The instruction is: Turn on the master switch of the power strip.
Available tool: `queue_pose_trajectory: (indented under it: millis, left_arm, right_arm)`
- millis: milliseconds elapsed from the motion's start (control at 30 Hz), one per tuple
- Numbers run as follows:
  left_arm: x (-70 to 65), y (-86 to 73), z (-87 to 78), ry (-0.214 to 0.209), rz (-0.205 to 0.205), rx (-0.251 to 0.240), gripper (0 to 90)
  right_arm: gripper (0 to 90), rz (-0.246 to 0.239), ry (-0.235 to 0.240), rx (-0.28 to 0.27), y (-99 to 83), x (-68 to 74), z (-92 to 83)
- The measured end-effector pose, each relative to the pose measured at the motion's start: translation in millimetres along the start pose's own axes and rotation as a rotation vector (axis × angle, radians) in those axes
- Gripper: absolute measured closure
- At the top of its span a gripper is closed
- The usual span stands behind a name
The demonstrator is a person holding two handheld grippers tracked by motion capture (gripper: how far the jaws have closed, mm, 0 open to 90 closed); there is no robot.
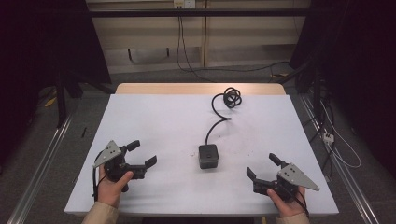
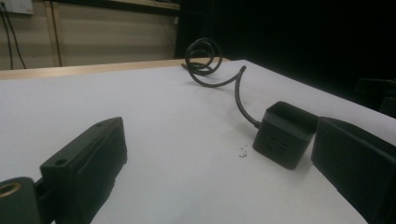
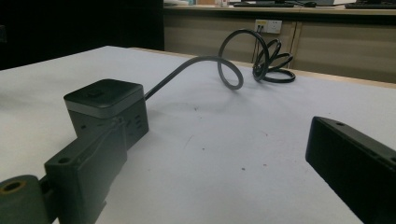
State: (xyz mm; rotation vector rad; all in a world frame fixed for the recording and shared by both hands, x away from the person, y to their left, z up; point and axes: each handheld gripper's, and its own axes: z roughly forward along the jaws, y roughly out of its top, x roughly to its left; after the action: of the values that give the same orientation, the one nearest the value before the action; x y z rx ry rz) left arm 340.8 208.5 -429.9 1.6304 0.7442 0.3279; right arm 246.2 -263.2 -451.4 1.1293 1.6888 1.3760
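White table [image 1: 154, 121], dark room; cube [image 1: 208, 156] sits between left gripper [image 1: 141, 153] and right gripper [image 1: 263, 167], jaws wide, empty

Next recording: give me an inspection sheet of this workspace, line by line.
Surface: white table top, bare wooden strip at its far edge, a few small specks near the middle.
Job's things: black cube-shaped box at centre, resting flat, untouched.
Clutter: nothing seen.
Grippers: left gripper and right gripper both open, each held in a hand at the near corners, apart from the box.
Cables: black cord runs from the box toward the far edge and ends in a loose coil; each gripper trails its own cable.
Surroundings: dark room, metal rails beside the table, wall outlet and wires on the floor beyond.
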Motion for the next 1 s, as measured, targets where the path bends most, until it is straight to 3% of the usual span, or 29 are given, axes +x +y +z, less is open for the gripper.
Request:
queue_pose_trajectory:
  millis: [1000]
  left_arm:
    - [-19.5, 6.7, 35.7, -0.058, 0.001, 0.028, 4.6]
  right_arm:
    - [5.7, -0.002, 0.002, 0.004, -0.2, 0.2, 0.0]
